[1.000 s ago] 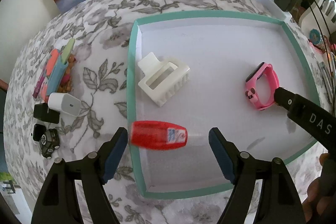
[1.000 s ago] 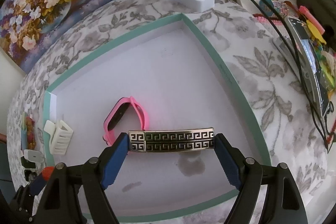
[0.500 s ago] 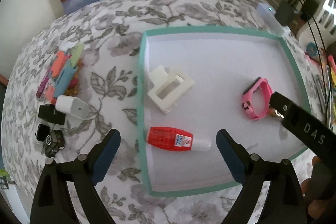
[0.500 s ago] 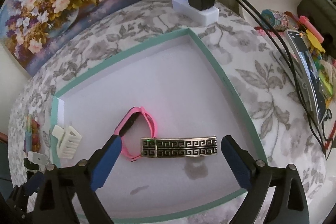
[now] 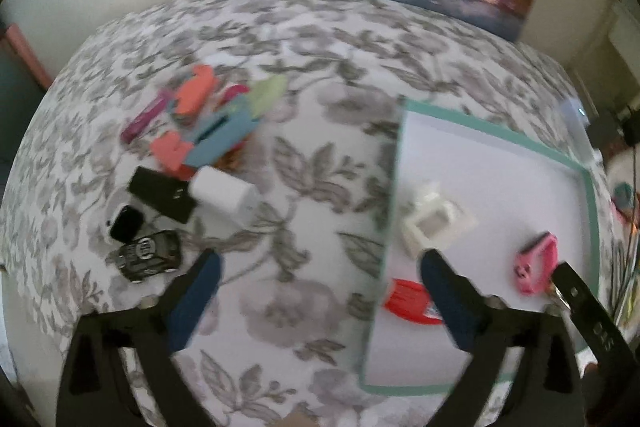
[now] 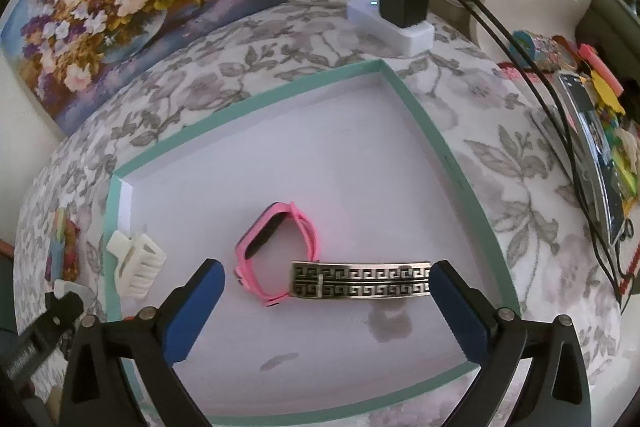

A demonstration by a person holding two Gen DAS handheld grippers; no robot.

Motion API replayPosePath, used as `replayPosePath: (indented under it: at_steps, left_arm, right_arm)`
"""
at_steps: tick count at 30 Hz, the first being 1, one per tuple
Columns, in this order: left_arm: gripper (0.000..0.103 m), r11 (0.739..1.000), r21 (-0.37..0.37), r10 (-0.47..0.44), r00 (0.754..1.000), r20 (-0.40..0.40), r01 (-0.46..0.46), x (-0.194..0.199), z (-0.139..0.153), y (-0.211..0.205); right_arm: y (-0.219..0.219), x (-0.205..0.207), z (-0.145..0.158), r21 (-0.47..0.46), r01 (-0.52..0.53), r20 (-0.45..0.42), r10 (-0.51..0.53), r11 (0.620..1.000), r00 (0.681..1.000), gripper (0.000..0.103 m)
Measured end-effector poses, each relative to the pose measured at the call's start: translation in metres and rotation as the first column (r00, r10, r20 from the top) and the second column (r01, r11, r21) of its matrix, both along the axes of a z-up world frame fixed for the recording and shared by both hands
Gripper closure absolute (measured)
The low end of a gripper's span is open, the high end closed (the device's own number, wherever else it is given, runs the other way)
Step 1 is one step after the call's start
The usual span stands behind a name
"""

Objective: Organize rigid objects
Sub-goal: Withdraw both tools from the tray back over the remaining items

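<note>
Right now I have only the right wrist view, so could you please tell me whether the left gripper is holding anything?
Observer: No, the left gripper is open and empty, above the cloth beside the tray.
Operator: Thank you. Is there anything in the tray that my view hides?
Observer: Yes, a red bottle lies just inside the rim, partly hidden behind one of the left gripper's fingers.
Operator: And what lies outside the tray on that side?
Observer: A black toy car, a white charger and a pile of coloured clips sit on the cloth.
</note>
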State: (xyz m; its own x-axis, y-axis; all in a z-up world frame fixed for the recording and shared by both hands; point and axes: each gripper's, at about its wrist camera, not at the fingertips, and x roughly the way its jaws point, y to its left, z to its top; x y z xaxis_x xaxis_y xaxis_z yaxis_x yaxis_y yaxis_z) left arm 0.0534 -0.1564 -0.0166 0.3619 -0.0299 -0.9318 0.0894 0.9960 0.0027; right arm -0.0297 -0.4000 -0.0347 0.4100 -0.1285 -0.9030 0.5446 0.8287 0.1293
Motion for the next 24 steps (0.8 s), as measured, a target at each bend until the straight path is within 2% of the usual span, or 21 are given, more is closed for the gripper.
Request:
replayPosePath:
  at_steps: [7,12,17,24]
  left_arm:
    - [0.0,0.995,-0.033,0.096,0.995,0.001,-0.096,0.011,0.005,0.036]
    - [0.0,0.985,-0.061,0.163,0.986,0.031,-0.161,0.017,0.019,0.069]
    - [0.0,0.973,-0.045,0.23,0.971,0.069,-0.227,0.022,0.033,0.105]
    - [0.0,0.965,-0.015,0.262,0.961,0.085,-0.262,0.025,0.043,0.146]
  right_arm:
    - [0.018,0.007,0.003,-0.015,-0.057,0.007,0.057,0.998,0.998,0.0]
    - [0.031,0.008,0.013,-0.012,-0.083,0.05,0.083,0.997,0.995,0.0]
    - [0.051,0.013,0.021,-0.017,-0.124,0.079,0.125,0.992,0.989,0.0]
    - [0.097,0.027,0.024,-0.031,-0.238,0.077,0.24,0.971,0.968,0.0]
